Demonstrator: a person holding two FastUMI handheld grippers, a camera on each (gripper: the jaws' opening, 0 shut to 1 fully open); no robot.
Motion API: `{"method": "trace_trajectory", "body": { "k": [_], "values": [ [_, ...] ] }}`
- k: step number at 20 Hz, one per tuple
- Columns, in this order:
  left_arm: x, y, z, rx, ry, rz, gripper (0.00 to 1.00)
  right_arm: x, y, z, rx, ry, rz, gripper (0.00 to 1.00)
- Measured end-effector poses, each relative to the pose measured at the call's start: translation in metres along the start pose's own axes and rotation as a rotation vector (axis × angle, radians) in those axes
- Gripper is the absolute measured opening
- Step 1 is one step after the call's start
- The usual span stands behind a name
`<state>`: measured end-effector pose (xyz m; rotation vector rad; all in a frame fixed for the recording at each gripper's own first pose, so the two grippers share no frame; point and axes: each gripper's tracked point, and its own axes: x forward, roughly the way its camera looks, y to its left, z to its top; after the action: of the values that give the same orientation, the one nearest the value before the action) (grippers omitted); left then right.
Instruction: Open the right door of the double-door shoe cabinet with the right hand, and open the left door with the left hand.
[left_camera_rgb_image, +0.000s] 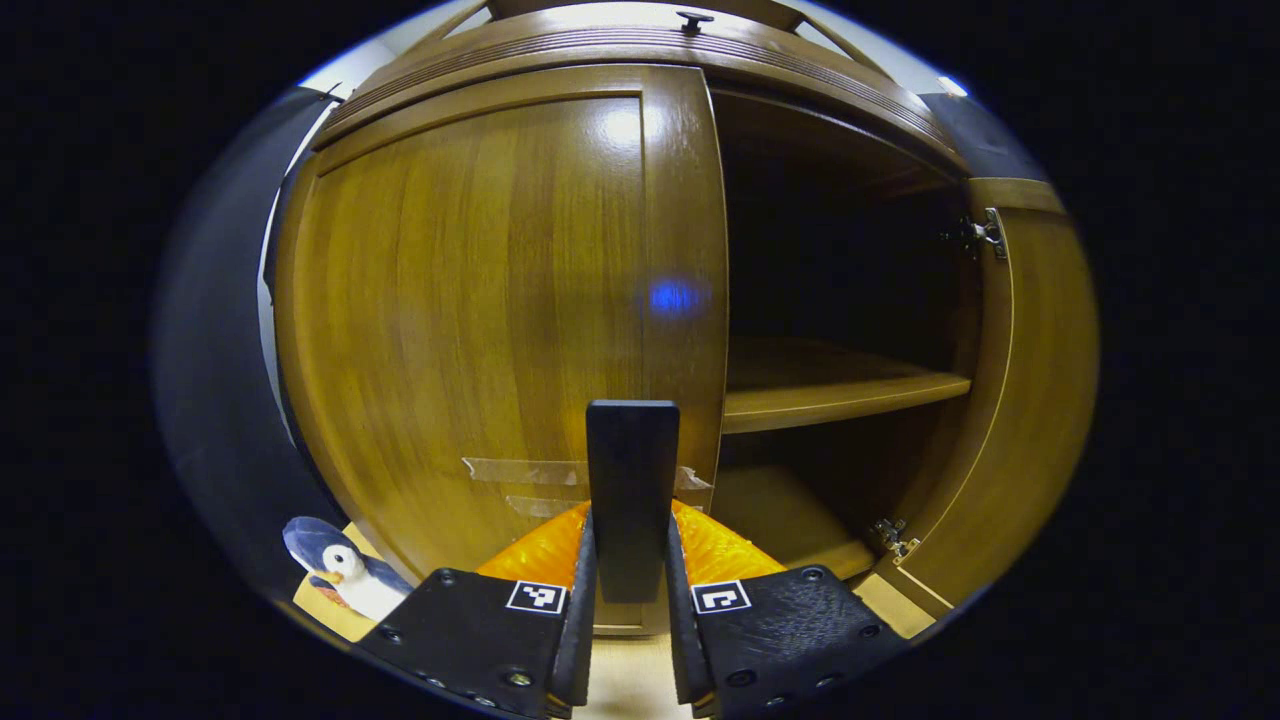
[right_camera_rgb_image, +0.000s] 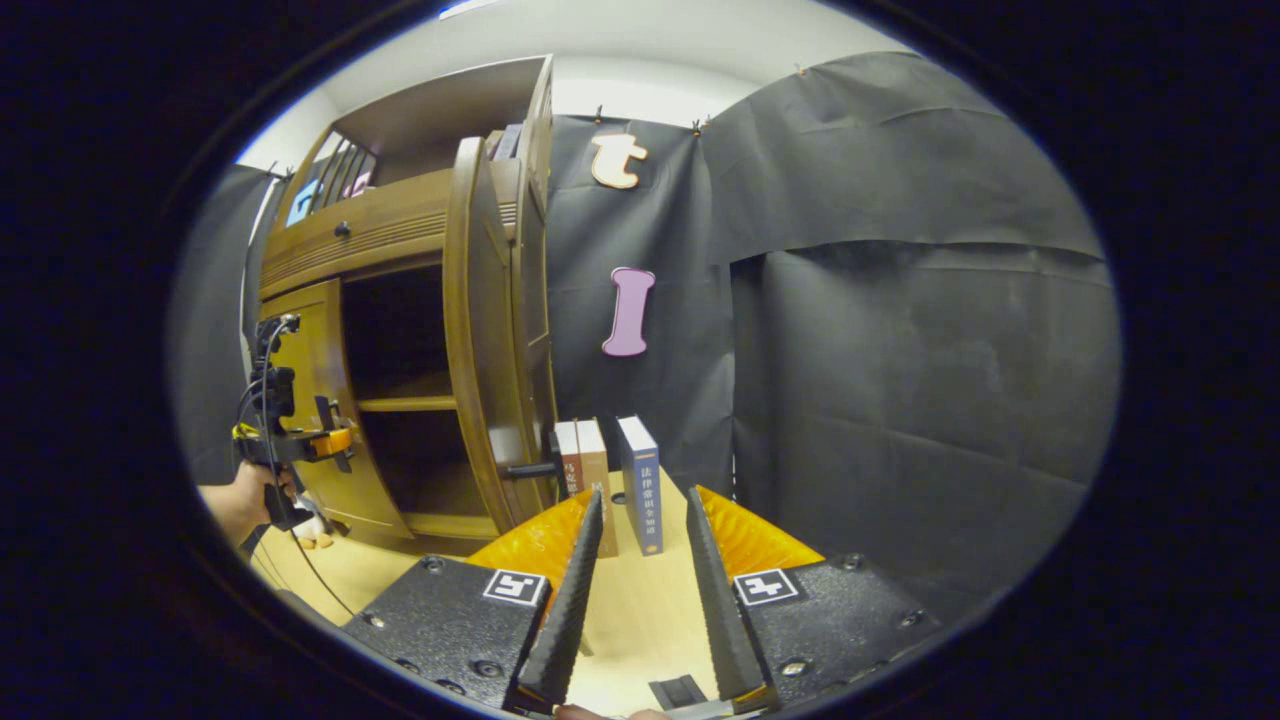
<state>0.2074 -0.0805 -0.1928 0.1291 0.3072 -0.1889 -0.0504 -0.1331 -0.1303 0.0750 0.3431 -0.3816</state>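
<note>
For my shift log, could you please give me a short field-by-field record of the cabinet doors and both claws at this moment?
right door: brown wooden door, swung wide open, dark shelves exposed
left door: brown wooden door, closed or nearly so
left door handle: dark upright bar, between the fingers of the left claw
left claw: closed on that handle
right claw: right claw, open, holding nothing, apart from the cabinet
beside cabinet: two upright books; penguin soft toy on the floor

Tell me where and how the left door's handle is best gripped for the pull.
Across its flat sides, head-on. The left door's handle is an upright bar standing off the closed left door near the inner edge, so the left gripper straddles it squarely, one finger on either side.
</note>
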Motion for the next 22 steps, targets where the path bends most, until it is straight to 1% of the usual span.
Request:
{"method": "trace_trajectory", "body": {
  "k": [1, 6, 11, 13, 17, 18, 19, 20, 22],
  "values": [
    [-0.005, 0.001, -0.003, -0.006, 0.0, 0.003, 0.31, -0.004, 0.001, -0.001, 0.0, 0.0, 0.007, 0.55],
    [-0.029, 0.007, -0.008, -0.015, -0.005, 0.011, 0.32, -0.008, 0.012, -0.008, -0.002, 0.006, 0.03, 0.56],
    [-0.046, 0.012, -0.012, -0.011, -0.017, 0.042, 0.31, -0.01, 0.023, -0.012, -0.01, 0.006, 0.046, 0.56],
    [-0.052, 0.013, -0.013, -0.028, -0.016, 0.052, 0.31, -0.013, 0.03, -0.014, -0.008, 0.007, 0.062, 0.55],
    [-0.063, 0.018, -0.016, -0.02, -0.008, 0.07, 0.31, -0.013, 0.04, -0.018, -0.02, 0.014, 0.087, 0.56],
    [-0.066, 0.019, -0.017, -0.024, -0.008, 0.075, 0.4, -0.013, 0.042, -0.019, -0.023, 0.015, 0.091, 0.55],
    [-0.069, 0.02, -0.018, -0.032, -0.006, 0.079, 0.4, -0.013, 0.044, -0.02, -0.024, 0.016, 0.101, 0.55],
    [-0.073, 0.021, -0.019, -0.04, -0.006, 0.082, 0.31, -0.013, 0.047, -0.02, -0.025, 0.016, 0.105, 0.56],
    [-0.081, 0.025, -0.02, -0.051, -0.005, 0.09, 0.31, -0.012, 0.053, -0.019, -0.023, 0.015, 0.121, 0.55]
  ]
}}
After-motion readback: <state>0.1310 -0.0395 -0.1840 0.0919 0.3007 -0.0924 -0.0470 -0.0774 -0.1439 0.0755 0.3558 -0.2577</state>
